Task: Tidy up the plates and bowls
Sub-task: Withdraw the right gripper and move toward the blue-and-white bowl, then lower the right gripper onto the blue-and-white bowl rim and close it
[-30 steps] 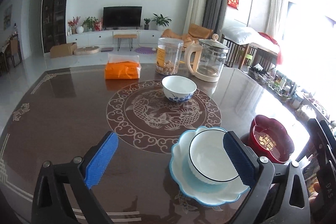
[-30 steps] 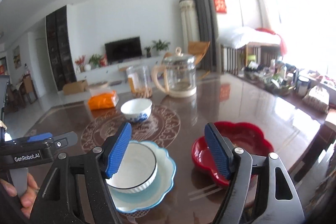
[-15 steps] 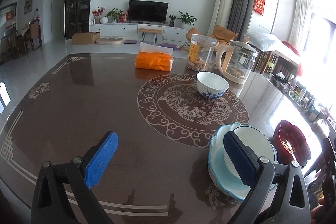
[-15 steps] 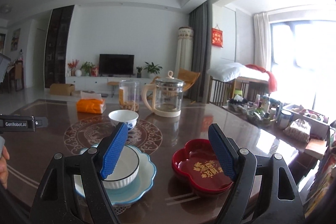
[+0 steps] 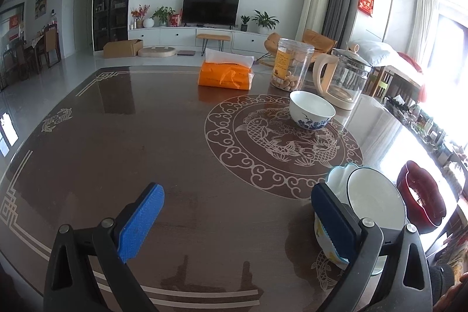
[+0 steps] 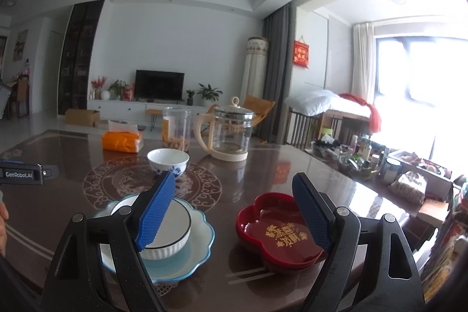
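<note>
Both tongs, left (image 5: 234,212) and right (image 6: 231,209), were held open and empty. A white ribbed bowl (image 6: 168,227) was nested on the scalloped blue plate (image 6: 199,241); at two o'clock, the blue-patterned white porcelain bowl (image 5: 311,110) seemingly awaited collection.

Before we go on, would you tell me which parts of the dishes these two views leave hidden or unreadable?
- Left wrist view: the light blue scalloped plate and the white black-rimmed bowl on it are partly covered by the left gripper.
- Left wrist view: the red flower-shaped dish is squeezed by distortion near the frame edge; its inside is unclear.
- Right wrist view: the right gripper hides part of that bowl and the dish's right side.
</note>
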`<act>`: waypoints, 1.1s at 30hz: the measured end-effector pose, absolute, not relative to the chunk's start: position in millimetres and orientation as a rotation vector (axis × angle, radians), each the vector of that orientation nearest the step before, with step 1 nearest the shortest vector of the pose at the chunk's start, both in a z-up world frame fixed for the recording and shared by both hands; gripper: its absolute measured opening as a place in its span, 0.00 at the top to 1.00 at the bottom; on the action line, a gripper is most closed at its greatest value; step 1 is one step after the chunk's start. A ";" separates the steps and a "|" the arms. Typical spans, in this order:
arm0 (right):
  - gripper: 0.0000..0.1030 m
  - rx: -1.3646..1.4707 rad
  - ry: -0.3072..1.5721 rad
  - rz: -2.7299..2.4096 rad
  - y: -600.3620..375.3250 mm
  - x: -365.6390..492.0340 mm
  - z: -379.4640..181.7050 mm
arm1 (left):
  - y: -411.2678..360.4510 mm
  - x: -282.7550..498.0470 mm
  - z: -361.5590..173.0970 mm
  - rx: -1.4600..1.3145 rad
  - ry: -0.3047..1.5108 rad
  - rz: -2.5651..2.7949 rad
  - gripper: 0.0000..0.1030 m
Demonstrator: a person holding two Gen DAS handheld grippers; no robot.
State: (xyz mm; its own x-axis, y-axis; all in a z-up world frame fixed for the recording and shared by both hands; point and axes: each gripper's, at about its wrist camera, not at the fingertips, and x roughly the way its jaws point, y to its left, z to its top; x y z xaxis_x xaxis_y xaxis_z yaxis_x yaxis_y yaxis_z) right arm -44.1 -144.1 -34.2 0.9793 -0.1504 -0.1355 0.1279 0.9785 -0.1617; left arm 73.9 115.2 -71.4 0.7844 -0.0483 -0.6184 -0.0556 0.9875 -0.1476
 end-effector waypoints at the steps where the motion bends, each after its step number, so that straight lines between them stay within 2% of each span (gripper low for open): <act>1: 0.18 -0.167 0.144 -0.135 -141.1 -44.4 -34.0 | 116.8 76.0 -72.6 -0.164 0.673 0.007 0.03; 13: 0.18 -0.132 0.216 -0.039 -148.2 -26.7 -33.8 | 117.9 100.2 -66.2 -0.173 0.703 -0.039 0.03; 21: 0.18 -0.099 0.396 0.050 -184.8 23.9 -24.7 | 93.3 191.4 -38.6 -0.161 0.816 -0.230 0.03; 24: 0.18 0.021 0.543 0.135 -203.9 72.6 -13.2 | 78.5 238.7 -44.7 -0.162 0.879 -0.238 0.04; 27: 0.18 0.160 0.829 0.243 -216.3 153.2 -18.6 | 63.3 289.0 -59.2 -0.179 0.972 -0.240 0.15; 29: 0.18 0.244 0.970 0.294 -222.6 200.4 -29.5 | 55.4 316.7 -71.3 -0.204 1.029 -0.229 0.26; 33: 0.20 0.278 1.113 0.250 -232.4 266.7 -54.0 | 41.1 349.0 -90.6 -0.242 1.083 -0.208 0.28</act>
State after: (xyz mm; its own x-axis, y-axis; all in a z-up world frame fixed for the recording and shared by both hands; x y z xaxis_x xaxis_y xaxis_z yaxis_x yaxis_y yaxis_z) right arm 266.7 -232.4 -54.0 0.4210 0.3339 -0.8433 -0.0584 0.9378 0.3422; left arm 349.0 41.1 -90.6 0.4541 -0.2847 -0.8443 0.0492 0.9542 -0.2952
